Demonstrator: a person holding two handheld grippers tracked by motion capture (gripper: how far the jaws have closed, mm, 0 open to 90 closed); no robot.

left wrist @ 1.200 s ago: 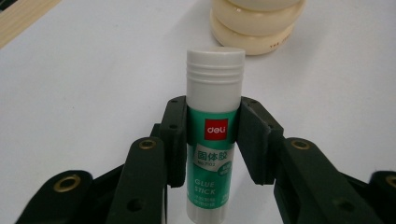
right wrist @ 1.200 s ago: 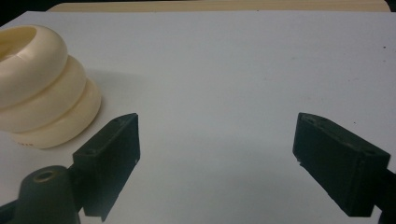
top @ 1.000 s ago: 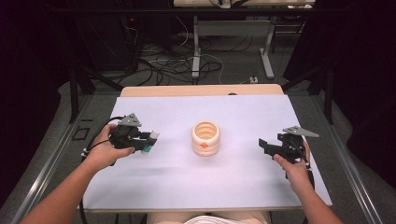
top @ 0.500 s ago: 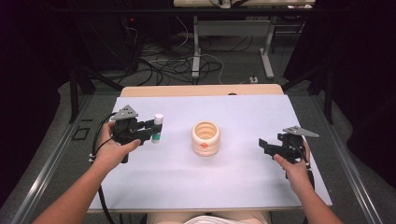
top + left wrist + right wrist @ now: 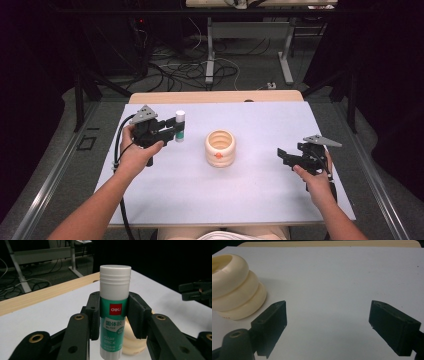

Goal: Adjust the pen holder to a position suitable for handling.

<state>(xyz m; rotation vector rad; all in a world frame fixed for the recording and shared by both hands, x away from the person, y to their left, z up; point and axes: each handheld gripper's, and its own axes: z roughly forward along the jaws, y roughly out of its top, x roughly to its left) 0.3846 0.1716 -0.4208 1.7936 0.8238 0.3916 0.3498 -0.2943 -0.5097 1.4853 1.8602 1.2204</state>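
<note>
My left tongs are clamped on the glue stick; a second ago it sat low by the left edge of the surface, now it has come up and inward, toward the ribbed cream holder; I read this as pickup done, carry under way, drop-in not yet done; the holder's mouth faces up and looks unobstructed.

Glue stick upright; long axis vertical; white cap on top, green body below; in the left gripper view the pads press its green label on either side, just under the cap, the base hanging free below them; the holder sits behind and beneath it there.

The stick hangs clear of the surface, left of the holder and apart from it.

My right tongs rest spread wide and empty at the right; in the right gripper view the holder lies off to the left of their jaws.
</note>
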